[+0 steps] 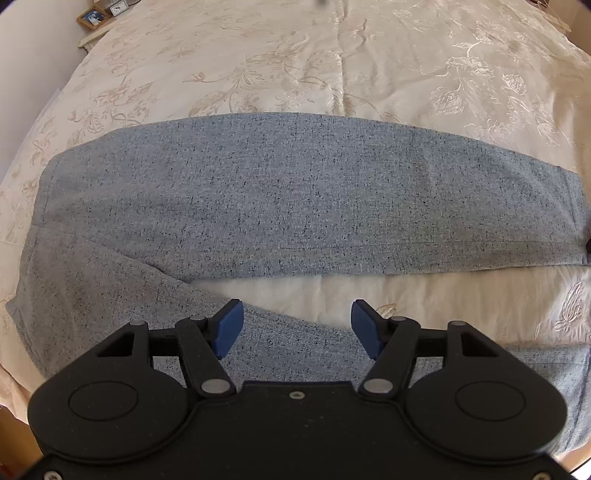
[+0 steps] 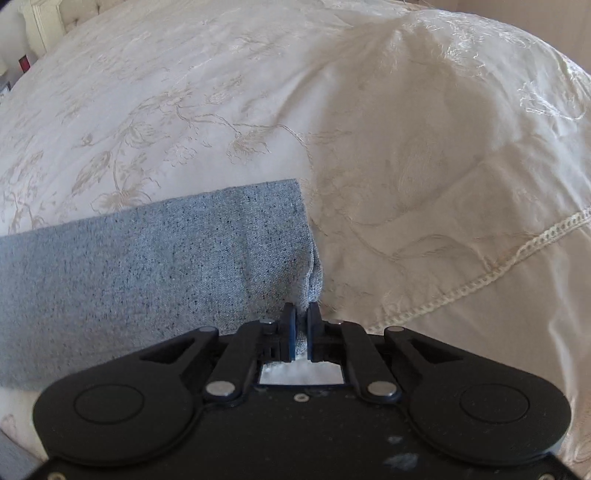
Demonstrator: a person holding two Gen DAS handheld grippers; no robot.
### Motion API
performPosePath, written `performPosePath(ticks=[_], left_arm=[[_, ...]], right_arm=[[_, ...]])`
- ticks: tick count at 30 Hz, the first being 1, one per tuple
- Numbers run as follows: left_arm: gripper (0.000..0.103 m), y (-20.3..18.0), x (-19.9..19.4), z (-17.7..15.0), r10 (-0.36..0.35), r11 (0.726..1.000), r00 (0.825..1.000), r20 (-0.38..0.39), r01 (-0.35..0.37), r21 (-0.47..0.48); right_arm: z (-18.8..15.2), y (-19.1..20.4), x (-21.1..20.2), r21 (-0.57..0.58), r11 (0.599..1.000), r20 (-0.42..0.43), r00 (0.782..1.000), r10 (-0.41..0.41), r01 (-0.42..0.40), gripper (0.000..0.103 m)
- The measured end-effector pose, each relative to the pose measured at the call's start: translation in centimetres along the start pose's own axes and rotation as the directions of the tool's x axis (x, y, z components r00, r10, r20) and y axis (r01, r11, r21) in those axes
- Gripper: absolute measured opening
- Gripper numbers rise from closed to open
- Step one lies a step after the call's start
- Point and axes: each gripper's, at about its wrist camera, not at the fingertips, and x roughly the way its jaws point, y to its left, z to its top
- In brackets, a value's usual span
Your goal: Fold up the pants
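Observation:
Grey speckled pants [image 1: 295, 195] lie flat on the bed. One leg runs left to right across the left wrist view, the other leg [image 1: 288, 343] angles down under my left gripper. My left gripper [image 1: 297, 325] is open, its blue pads hovering above the near leg and the gap between the legs. In the right wrist view the far leg's hem end [image 2: 207, 258] shows. My right gripper [image 2: 301, 325] is shut on the near corner of that hem.
A cream embroidered bedspread [image 1: 332, 66] covers the bed. It bunches into a raised fold [image 2: 443, 129] to the right of the hem. A nightstand with a framed photo [image 1: 92, 16] and a clock stands at the far left.

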Motion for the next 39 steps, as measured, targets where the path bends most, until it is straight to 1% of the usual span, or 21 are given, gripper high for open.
performPosePath(ticks=[4,6,7,9,12,16,19,22,26,31,35,39], left_arm=[[0.068,-0.2,-0.1,-0.1,0.008,1.0,1.0,0.005,-0.008,0.025],[0.068,-0.3,-0.4,-0.3,0.006,0.999,1.0,0.013,-0.006,0.04],[0.068,-0.3,-0.6,-0.6,0.003,0.999,1.0,0.02,-0.004,0.051],[0.068,-0.4,-0.9,-1.1,0.001,0.997,1.0,0.029,-0.003,0.073],[0.068,-0.3,-1.3,-2.1,-0.017,0.995,1.0,0.021,0.015,0.094],[0.068,0.0,-1.9,-3.7,-0.05,0.994,0.999,0.008,0.049,0.096],[0.068,0.0,-2.3,-5.2,-0.052,0.992,0.999,0.0,0.052,0.113],[0.068,0.0,-2.9,-6.6,-0.053,0.99,0.999,0.001,0.052,0.133],[0.068,0.3,-3.9,-8.3,-0.068,0.988,0.998,0.009,0.066,0.142],[0.068,1.3,-4.9,-10.1,-0.105,0.982,0.994,0.021,0.1,0.158],[0.068,2.3,-5.5,-11.9,-0.113,0.976,0.993,0.038,0.104,0.192],[0.068,4.1,-6.2,-13.9,-0.125,0.975,0.992,0.035,0.116,0.187]], right_arm=[[-0.5,0.4,0.7,-0.021,0.999,-0.005,1.0,-0.03,0.03,0.005],[-0.3,0.5,0.7,-0.01,0.999,-0.009,0.999,-0.031,0.031,0.01],[-0.2,0.5,0.3,0.002,1.0,-0.007,0.999,-0.031,0.031,0.01],[-0.2,0.4,-1.0,0.022,1.0,0.025,0.999,-0.021,0.021,0.021],[-1.2,0.7,-3.8,0.003,1.0,0.082,0.997,0.012,-0.012,0.024],[-4.1,1.6,-7.8,-0.025,0.997,0.129,0.989,0.073,-0.07,0.025],[-7.1,2.9,-10.1,-0.046,0.994,0.141,0.984,0.106,-0.1,0.026],[-10.0,4.0,-12.2,-0.067,0.99,0.134,0.982,0.131,-0.123,0.027],[-13.6,5.3,-13.8,-0.058,0.987,0.107,0.982,0.158,-0.152,0.028],[-17.5,6.2,-15.8,-0.019,0.992,0.077,0.989,0.129,-0.127,0.028],[-20.6,6.7,-17.0,0.025,0.994,0.047,0.994,0.1,-0.102,0.028],[-23.8,5.9,-17.2,0.113,0.99,0.03,0.997,0.077,-0.08,0.028]])
